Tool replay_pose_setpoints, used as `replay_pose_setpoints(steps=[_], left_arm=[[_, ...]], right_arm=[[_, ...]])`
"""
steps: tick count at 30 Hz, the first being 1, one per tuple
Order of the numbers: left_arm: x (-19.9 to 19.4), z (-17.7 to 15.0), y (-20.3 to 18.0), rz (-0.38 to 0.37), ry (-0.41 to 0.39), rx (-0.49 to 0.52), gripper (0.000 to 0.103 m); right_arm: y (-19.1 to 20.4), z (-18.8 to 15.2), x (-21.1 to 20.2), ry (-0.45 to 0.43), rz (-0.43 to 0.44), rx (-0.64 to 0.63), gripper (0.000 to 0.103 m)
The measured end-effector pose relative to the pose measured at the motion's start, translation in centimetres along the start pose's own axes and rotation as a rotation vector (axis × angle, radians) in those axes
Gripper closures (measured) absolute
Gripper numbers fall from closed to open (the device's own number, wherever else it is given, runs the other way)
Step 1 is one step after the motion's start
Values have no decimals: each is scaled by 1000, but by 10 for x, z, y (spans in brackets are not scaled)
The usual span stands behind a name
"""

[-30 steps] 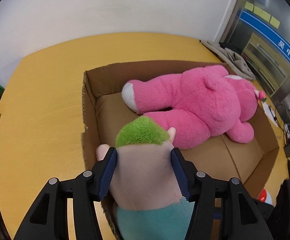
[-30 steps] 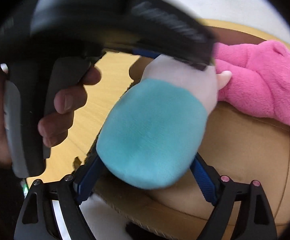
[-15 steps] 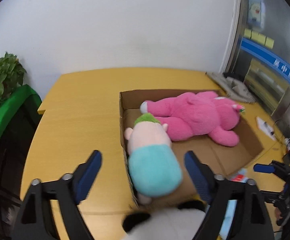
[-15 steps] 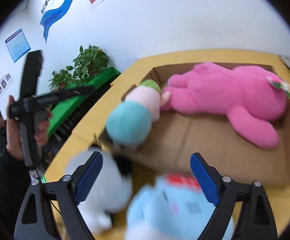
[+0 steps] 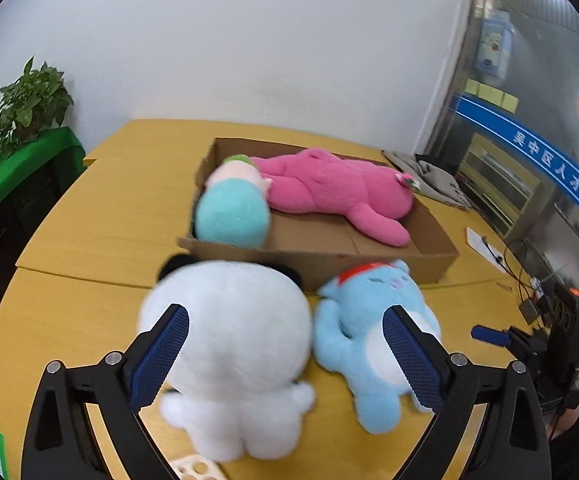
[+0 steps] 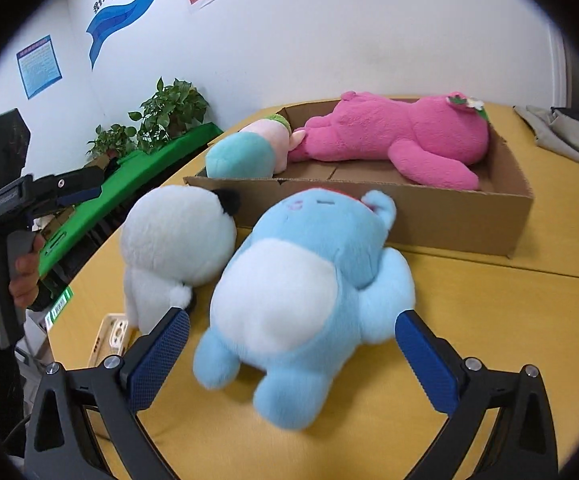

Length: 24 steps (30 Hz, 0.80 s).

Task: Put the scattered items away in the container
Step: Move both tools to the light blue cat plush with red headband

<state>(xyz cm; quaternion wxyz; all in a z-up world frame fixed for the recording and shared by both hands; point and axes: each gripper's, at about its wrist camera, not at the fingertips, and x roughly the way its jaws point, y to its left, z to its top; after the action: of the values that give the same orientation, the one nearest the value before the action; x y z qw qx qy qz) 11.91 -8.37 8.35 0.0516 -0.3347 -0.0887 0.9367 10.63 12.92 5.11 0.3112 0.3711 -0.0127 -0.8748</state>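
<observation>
My left gripper [image 5: 285,344] is spread wide, holding nothing, blue pads at lower left & lower right of its view; the white plush [image 5: 229,356] sits between them at bottom center, blurred, black ears toward the box, body running bottom-to-top in frame. My right gripper [image 6: 291,350] is also wide open & empty, w/ the blue plush [image 6: 305,296] lying between its pads, belly up, head toward the box, feet toward the camera, long axis running lower left to upper right. The two plushes lie side by side on the yellow table [image 6: 489,320], touching, both outside the box & just in front of its near wall. The cardboard box [image 5: 369,256] is mid-frame in the left view, long axis left-right. Inside: pink plush [image 5: 337,192] stretched along the box's length, head w/ flower at the right end, legs toward the left; teal-and-pink plush [image 5: 231,210] in the left corner, teal end toward the camera, poking over the near rim, green tuft at the far end. Potted plant [image 6: 169,108] on a green surface at upper left of the right view. Grey cloth [image 5: 429,180] on the table, right of the box.
</observation>
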Motion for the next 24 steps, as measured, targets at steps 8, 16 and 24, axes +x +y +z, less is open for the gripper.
replay_pose_setpoints(steps=[8,16,24], left_arm=[[13,-36,-36,-84,49,-24,3],[22,-41,-61,-122,54,14,3],[27,-49,-59,-142,72,24,3]], right_arm=[[5,-18,-26,-30,-92,-8,0],[-3,-21,-27,-19,-142,23,0],[-1,-24,-21,-8,-154,28,0]])
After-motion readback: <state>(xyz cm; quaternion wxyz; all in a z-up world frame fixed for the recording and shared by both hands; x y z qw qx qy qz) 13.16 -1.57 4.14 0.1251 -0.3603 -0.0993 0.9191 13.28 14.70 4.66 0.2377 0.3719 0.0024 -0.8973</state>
